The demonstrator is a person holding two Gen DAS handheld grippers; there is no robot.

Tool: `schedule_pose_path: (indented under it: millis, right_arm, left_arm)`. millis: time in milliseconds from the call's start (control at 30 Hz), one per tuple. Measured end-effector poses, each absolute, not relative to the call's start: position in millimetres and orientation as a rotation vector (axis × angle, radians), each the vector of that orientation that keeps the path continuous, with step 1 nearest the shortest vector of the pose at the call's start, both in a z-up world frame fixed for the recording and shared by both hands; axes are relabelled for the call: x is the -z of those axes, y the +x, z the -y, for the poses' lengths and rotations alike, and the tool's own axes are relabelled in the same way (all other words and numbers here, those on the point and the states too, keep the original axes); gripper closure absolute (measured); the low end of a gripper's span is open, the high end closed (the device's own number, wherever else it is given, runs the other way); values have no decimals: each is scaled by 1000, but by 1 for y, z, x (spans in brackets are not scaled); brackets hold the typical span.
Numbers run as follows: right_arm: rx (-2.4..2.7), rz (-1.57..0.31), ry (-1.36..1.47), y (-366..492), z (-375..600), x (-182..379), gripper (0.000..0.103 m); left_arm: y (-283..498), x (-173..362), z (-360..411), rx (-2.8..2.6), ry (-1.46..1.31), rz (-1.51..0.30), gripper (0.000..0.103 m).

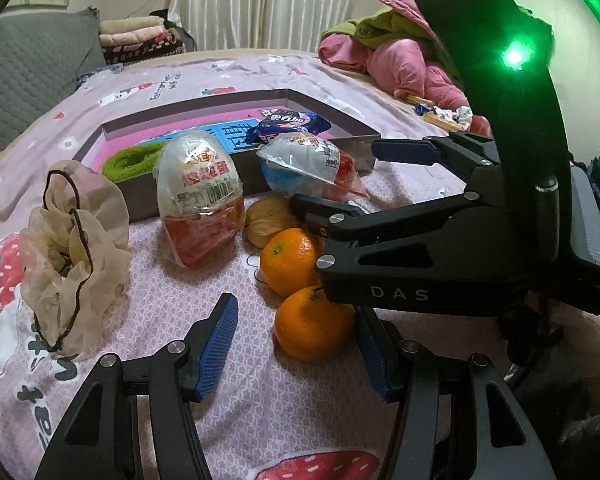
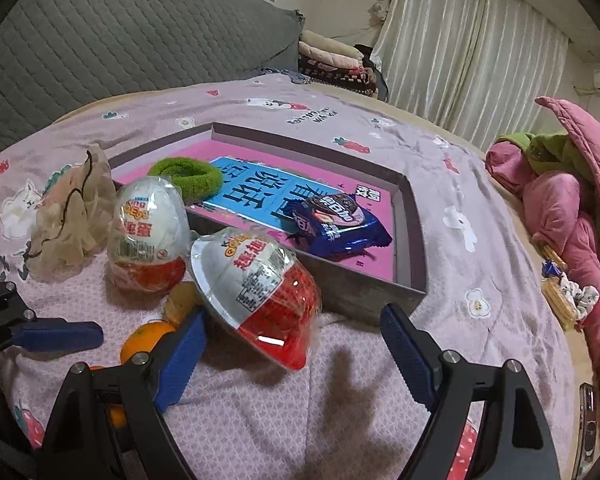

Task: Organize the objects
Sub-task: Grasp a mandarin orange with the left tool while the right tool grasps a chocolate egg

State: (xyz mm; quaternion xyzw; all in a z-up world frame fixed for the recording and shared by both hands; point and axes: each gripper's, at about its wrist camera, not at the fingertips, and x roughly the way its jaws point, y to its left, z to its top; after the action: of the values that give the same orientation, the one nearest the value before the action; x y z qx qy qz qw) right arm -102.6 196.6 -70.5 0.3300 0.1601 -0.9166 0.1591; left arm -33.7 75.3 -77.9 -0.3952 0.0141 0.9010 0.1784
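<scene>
**A:** Which tongs are nearer the tilted egg-shaped toy in its clear crinkly wrapper, white top and red base (image 2: 260,292)?

**B:** The right tongs (image 2: 296,356). They stand wide and empty, and the egg lies on the bed just beyond them, towards their left finger, leaning against the near wall of the shallow grey cardboard box with the pink floor (image 2: 414,240). Its long axis runs slantwise, white dome up and far-left, red base down and near-right.

**A:** And the left tongs (image 1: 296,352)?

**B:** Also wide, holding nothing. The nearer of two smooth, round oranges (image 1: 312,324) sits just beside their right finger.

**A:** How would the egg handle?

**B:** I judge the film slippery and the shell hard and curved, so it may roll. A second upright egg (image 2: 148,240), a soft beige gauze scrunchie (image 2: 72,216) and a fuzzy green hair ring (image 2: 186,178) sit to the far left.
</scene>
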Motion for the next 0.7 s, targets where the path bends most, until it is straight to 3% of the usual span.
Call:
schedule_pose_path:
  millis: [233, 433, 567, 700]
  right_arm:
    - [2597, -435, 924, -107, -193, 68, 17]
    - [2568, -373, 973, -115, -198, 72, 40]
    - [2534, -439, 1030, -116, -192, 83, 53]
    - [2545, -474, 986, -110, -187, 78, 54]
  left_arm:
    - [-38, 80, -71, -2524, -1134, 10, 43]
    - [-39, 81, -70, -2494, -1139, 40, 52]
    - [-41, 82, -70, -2478, -1141, 43, 58]
    - [-41, 82, -71, -2462, -1132, 51, 65]
